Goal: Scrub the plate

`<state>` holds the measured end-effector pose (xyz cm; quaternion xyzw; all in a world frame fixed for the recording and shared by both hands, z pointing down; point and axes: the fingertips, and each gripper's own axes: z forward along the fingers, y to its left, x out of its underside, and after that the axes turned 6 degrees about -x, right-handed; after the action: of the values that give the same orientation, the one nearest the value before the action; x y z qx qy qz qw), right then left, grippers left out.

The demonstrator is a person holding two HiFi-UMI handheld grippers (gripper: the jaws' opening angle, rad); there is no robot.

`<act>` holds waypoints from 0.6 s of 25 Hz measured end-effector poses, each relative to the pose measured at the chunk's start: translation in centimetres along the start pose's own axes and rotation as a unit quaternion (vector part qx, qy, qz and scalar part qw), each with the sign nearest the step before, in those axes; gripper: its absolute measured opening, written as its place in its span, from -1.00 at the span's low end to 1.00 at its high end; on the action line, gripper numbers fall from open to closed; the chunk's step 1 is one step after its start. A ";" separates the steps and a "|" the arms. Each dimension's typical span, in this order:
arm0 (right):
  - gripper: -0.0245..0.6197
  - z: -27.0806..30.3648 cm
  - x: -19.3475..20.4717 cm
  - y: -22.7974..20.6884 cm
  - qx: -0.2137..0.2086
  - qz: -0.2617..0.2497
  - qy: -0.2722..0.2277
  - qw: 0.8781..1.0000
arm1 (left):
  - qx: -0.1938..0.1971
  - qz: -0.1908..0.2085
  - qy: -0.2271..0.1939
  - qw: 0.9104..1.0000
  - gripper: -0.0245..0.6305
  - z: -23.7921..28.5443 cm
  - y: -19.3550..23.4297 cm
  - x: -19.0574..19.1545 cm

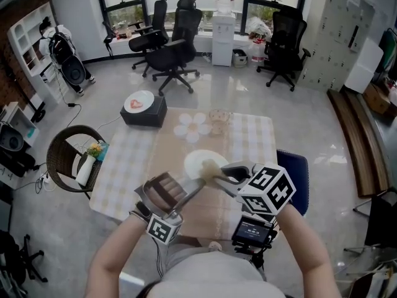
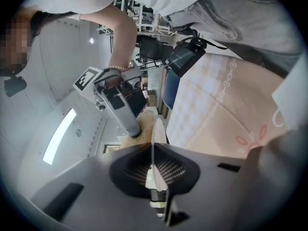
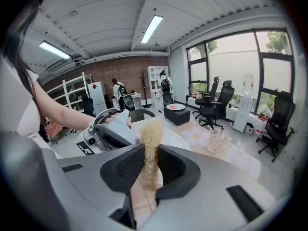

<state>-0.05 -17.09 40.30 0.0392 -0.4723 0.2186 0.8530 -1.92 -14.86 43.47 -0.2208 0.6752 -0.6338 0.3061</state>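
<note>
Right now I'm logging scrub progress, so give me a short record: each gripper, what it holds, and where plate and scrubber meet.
left gripper: jaws shut on the rim of the plate
right gripper: jaws shut on the scrubber
contact: scrubber tip against plate's face
plate position: held over the table
also on table: glass jar

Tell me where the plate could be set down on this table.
Bare checked cloth runs down the left side of the table and down its right side, beside the blue chair. The far end is crowded by the flower mat and glass jug; the near middle by the left tool gripping the plate and the right tool gripping the scrubber.
</note>
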 end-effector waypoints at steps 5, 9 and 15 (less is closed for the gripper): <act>-0.64 0.2 1.0 -2.4 0.038 -0.015 0.023 0.999 | 0.005 -0.001 0.003 1.000 -0.85 -0.3 -0.3 0.3; -0.64 0.4 2.3 -4.9 0.069 -0.017 0.049 0.996 | 0.008 0.003 -0.006 1.000 -0.85 -0.5 -0.6 0.1; -0.64 1.3 3.0 -7.0 0.085 -0.019 0.069 0.994 | 0.010 0.012 -0.016 1.000 -0.85 -0.6 -0.4 -0.6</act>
<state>3.13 -22.76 44.46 0.1055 -0.3913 0.2438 0.8811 -1.95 -14.11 43.90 -0.2200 0.6667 -0.6328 0.3266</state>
